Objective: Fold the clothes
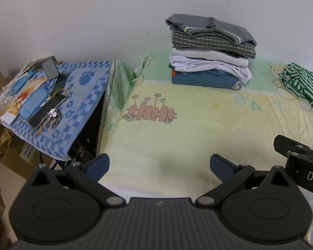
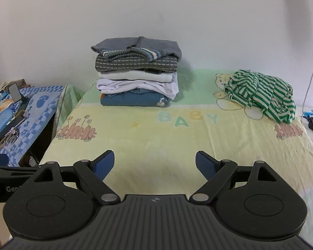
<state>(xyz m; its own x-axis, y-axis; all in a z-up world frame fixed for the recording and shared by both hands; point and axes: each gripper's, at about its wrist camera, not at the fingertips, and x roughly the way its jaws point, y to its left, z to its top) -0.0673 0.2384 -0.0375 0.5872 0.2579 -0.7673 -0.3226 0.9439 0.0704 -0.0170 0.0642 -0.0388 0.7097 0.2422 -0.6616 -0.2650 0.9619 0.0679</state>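
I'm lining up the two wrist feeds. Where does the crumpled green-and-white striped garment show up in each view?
Left wrist: the striped garment lies at the far right edge, right of the folded stack.
Right wrist: the garment lies upper right, on the blanket.
Shared landmark: the folded stack against the wall.

Keys (image 1: 52, 117), blue case (image 1: 33, 103) & phone stand (image 1: 51, 68) on side table (image 1: 87, 95), left.

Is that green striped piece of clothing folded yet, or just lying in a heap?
Not folded. The green striped garment lies crumpled on the blanket, unlike the neat folded stack.
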